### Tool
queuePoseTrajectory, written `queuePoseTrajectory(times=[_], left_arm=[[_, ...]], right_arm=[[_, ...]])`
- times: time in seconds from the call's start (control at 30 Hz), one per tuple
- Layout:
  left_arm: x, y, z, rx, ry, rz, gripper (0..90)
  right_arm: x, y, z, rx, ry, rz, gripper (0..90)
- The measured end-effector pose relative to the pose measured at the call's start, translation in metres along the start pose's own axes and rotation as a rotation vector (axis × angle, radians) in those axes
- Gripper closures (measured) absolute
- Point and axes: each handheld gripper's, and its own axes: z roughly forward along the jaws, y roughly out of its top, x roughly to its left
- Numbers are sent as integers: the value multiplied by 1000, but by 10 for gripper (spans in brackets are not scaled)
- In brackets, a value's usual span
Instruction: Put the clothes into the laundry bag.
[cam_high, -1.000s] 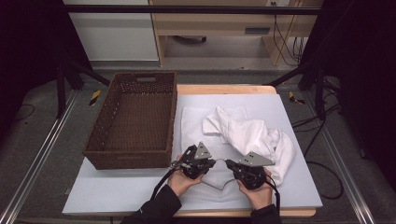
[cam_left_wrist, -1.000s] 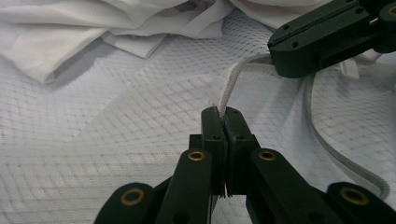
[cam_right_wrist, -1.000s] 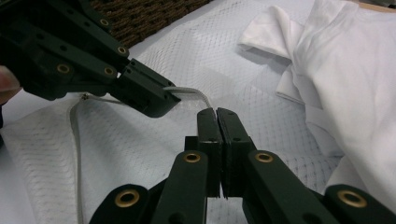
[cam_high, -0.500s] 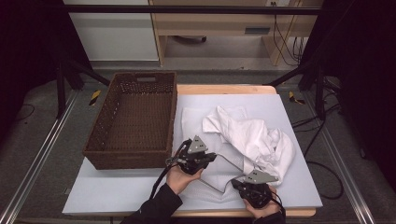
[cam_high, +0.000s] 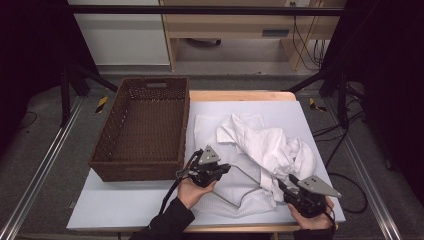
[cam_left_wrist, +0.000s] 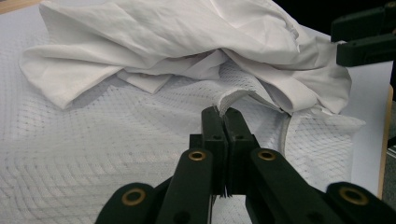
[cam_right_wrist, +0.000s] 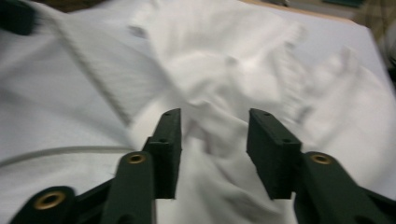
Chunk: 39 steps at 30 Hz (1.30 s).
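The left gripper (cam_left_wrist: 223, 114) is clamped on an edge of the mesh cloth (cam_left_wrist: 116, 140), the crumpled white garment (cam_left_wrist: 187, 42) just beyond. The right gripper (cam_right_wrist: 214, 140), jaws just opened and holding nothing, hovers over that garment's near edge.

From above the near edge we look forward and down on the whole surface (cam_high: 150, 220). The left tongs (cam_left_wrist: 223, 116) camera sits low and close, facing the crumpled white cloth (cam_left_wrist: 187, 42). The right tongs (cam_right_wrist: 212, 135) camera rides just over that cloth (cam_right_wrist: 224, 70), which all three views share.
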Motion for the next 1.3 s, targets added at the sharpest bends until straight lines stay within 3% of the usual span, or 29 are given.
queuePoseTrajectory(times=[0.03, 0.07, 0.17, 0.27, 0.3, 0.37, 0.43, 0.47, 0.5, 0.53, 0.57, 0.63, 0.67, 0.73, 0.8, 0.83, 0.87, 0.93, 1.13, 1.3], left_arm=[[0, 0, 0, 0, 1, 0, 892], [-1, 0, 1, -1, 1, 1, 891], [0, 0, 1, 1, -1, -2, 892], [0, -1, 1, 1, -2, -7, 891], [0, -1, 1, 1, -1, -8, 892], [0, -1, 1, -1, -2, -15, 892], [0, 0, 1, -1, 2, -21, 892], [0, 1, 2, -4, 6, -25, 892], [0, 2, 2, -5, 6, -31, 892], [-1, 4, 3, -6, 11, -39, 892], [-1, 4, 3, -6, 11, -39, 892], [-1, 6, 4, -3, 16, -43, 892], [-2, 7, 5, -1, 20, -47, 892], [-2, 9, 6, 1, 26, -52, 892], [-2, 11, 8, -2, 26, -66, 892], [-2, 12, 8, -3, 26, -70, 892], [-3, 14, 9, -3, 25, -76, 892], [-4, 15, 9, -11, 23, -82, 892], [-5, 16, 5, -25, 16, -78, 892], [-5, 13, 6, -28, 14, -79, 893]], right_arm=[[-4, -3, 2, 14, -14, 9, 497], [-9, -9, 9, 62, -22, 10, 506], [-9, -15, 20, 110, -8, 11, 555], [-9, -20, 29, 168, 18, 4, 807], [-9, -19, 29, 169, 15, 13, 844], [-9, -9, 17, 96, 26, 11, 859], [-7, 3, 5, 11, 75, 13, 858], [-7, 3, 5, 11, 75, 13, 858], [-6, 10, 0, -30, 108, 14, 857], [0, 24, -8, -101, 177, 9, 857], [0, 24, -8, -101, 177, 9, 857], [10, 37, -11, -152, 240, -2, 856], [24, 45, -8, -174, 302, -19, 855], [32, 47, -5, -177, 329, -31, 854], [55, 44, 11, -139, 392, -75, 852], [55, 44, 11, -139, 392, -75, 852], [69, 37, 25, -90, 407, -100, 850], [81, 30, 40, -29, 401, -128, 849], [92, 19, 70, 54, 391, -123, 847], [101, 19, 90, 102, 322, -129, 837]])
